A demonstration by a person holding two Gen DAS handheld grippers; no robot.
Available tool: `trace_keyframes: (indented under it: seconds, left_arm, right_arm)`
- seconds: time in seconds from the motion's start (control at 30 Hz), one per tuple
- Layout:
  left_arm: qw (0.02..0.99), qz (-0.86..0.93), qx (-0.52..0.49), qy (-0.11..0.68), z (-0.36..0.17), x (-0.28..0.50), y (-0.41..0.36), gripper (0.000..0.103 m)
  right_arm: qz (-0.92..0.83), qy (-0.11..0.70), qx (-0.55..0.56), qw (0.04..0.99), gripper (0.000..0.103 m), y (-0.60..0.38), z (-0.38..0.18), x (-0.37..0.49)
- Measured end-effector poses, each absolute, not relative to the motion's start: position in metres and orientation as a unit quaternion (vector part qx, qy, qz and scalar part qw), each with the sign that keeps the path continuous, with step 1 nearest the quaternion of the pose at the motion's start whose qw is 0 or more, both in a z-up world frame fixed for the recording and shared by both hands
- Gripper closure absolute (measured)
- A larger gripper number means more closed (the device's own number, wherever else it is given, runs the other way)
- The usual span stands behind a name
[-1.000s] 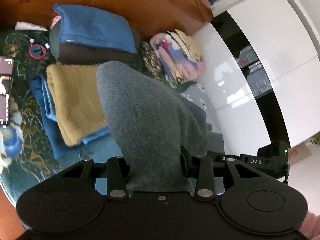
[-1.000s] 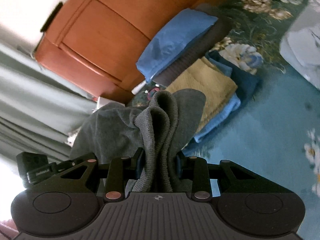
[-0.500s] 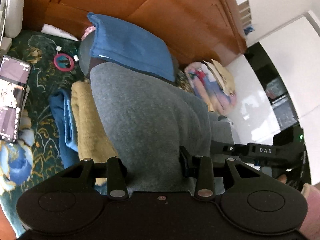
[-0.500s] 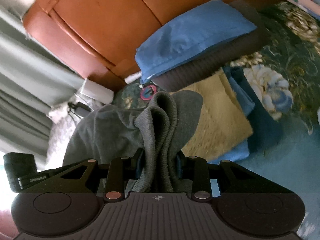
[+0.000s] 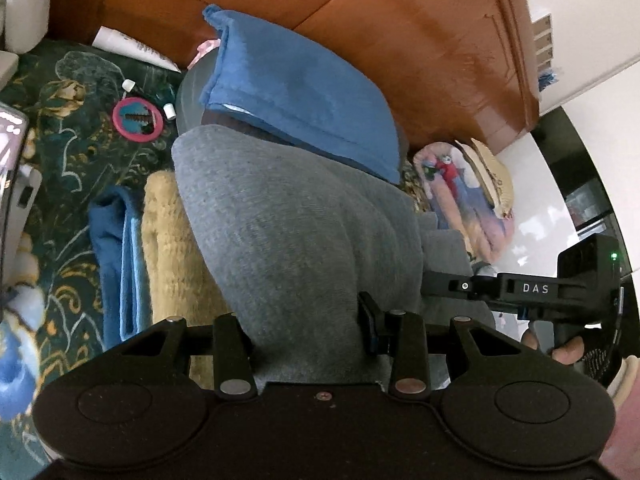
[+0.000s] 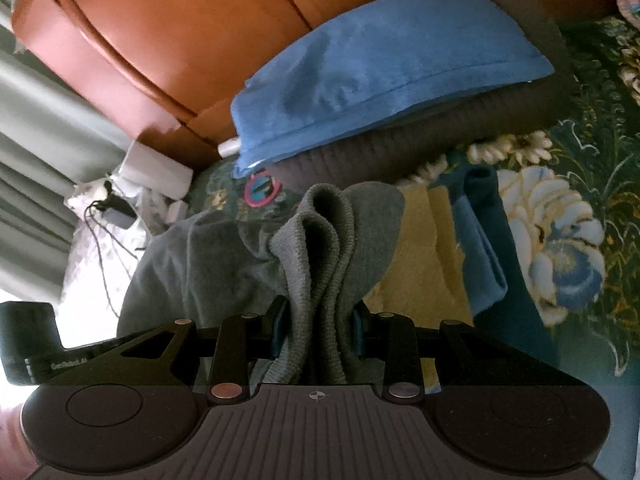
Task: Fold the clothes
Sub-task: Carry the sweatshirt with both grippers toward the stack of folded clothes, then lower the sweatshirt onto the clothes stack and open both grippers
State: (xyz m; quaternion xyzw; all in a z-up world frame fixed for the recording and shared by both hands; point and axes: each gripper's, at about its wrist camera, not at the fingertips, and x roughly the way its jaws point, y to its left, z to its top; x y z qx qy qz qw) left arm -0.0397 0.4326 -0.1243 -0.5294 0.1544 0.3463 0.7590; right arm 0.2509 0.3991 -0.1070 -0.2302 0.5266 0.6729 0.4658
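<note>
We've got the grey garment [image 5: 296, 240] pinched in both the left gripper [image 5: 308, 332] and right gripper [image 6: 316, 332], bunched between the fingers, hanging just over the yellow towel [image 6: 420, 280] pile.

A dark green bedspread [image 6: 592, 92] patterned with pale blue and cream flowers covers the bed. Behind it stands a glossy orange-brown wooden headboard [image 5: 420, 40]. To the far left hang grey-green curtains [image 6: 44, 128], with bright daylight at their foot. To the right are glossy white wardrobe panels [image 5: 536, 208] with a black strip.
</note>
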Motion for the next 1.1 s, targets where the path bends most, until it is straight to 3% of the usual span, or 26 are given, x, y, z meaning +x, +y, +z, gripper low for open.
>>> trace_keyframes:
  seconds: [0.43, 0.63, 0.9, 1.1]
  left_arm:
    - [0.752, 0.346, -0.541, 0.150, -0.176, -0.020, 0.464, 0.065]
    - [0.752, 0.355, -0.533, 0.156, -0.193, -0.027, 0.464, 0.056]
    - [0.760, 0.355, -0.520, 0.164, -0.203, -0.026, 0.465, 0.051]
    - [0.760, 0.357, -0.513, 0.177, -0.197, -0.024, 0.466, 0.052]
  right_arm:
    - [0.669, 0.535, -0.250, 0.452, 0.073, 0.446, -0.156, 0.277]
    - [0.668, 0.537, -0.250, 0.449, 0.070, 0.451, -0.176, 0.283]
    - [0.658, 0.544, -0.252, 0.455, 0.059, 0.452, -0.196, 0.290]
    - [0.652, 0.545, -0.254, 0.462, 0.059, 0.452, -0.197, 0.288]
